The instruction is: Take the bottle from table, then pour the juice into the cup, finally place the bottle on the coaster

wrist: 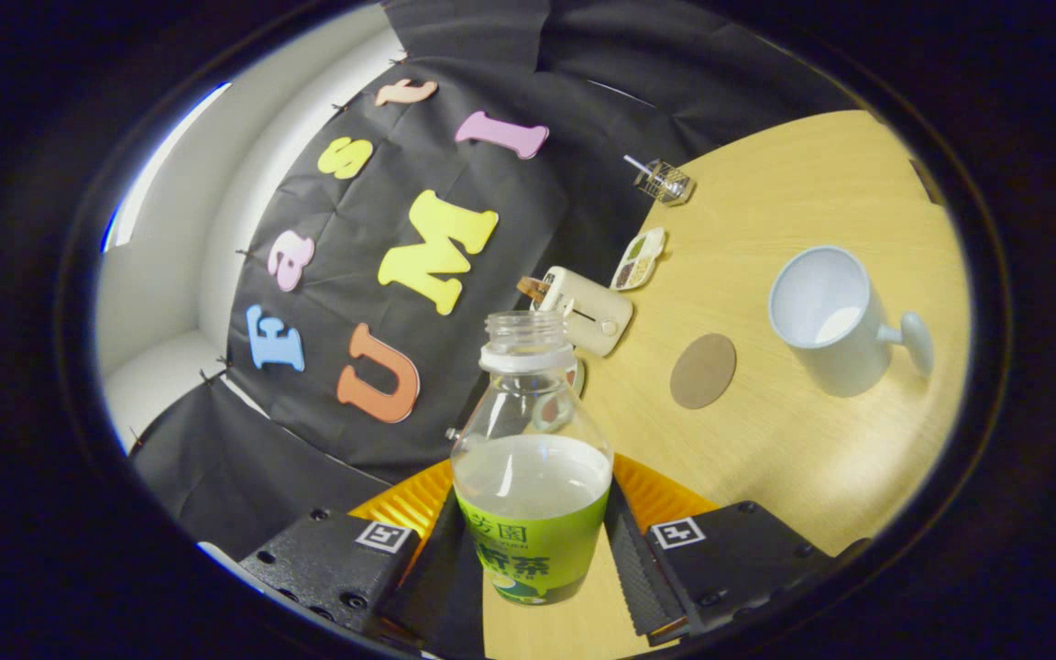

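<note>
Between my fingers (533, 550) sits the bottle (533, 477), both pads pressing its sides, cap off, liquid roughly halfway up. I judge the grasp done and the pour next: I must carry it toward the cup (835, 316), well beyond to the right, and tip the neck over its rim. I count one bottle, one cup, one coaster (702, 370) between them, one toaster (588, 310), on one table (794, 458).

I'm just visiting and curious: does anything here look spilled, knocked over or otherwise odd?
No spill shows. The bottle, held between the tool fingers, has no cap on. The whole scene looks tilted. The white cup, coaster and toaster all rest on the table.
</note>
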Available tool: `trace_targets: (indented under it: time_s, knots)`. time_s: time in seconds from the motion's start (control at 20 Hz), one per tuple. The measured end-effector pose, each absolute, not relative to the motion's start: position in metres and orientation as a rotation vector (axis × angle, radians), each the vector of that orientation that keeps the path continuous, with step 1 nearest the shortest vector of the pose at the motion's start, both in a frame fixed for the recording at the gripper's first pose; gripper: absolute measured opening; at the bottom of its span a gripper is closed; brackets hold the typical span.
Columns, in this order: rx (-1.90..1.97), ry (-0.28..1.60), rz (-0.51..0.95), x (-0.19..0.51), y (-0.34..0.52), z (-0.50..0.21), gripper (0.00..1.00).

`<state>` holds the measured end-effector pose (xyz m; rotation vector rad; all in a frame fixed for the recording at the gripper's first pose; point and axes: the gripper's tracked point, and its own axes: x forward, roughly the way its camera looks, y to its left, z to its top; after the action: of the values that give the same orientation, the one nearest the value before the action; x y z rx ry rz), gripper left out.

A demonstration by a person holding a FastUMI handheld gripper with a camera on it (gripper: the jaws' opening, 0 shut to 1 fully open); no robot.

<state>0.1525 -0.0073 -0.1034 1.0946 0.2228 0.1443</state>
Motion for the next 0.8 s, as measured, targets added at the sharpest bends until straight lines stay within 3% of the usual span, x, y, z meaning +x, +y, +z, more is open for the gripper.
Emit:
trace_targets:
  time_s: [0.8]
  knots:
    - [1.649,0.087,0.246,0.150,-0.051,-0.079,0.79]
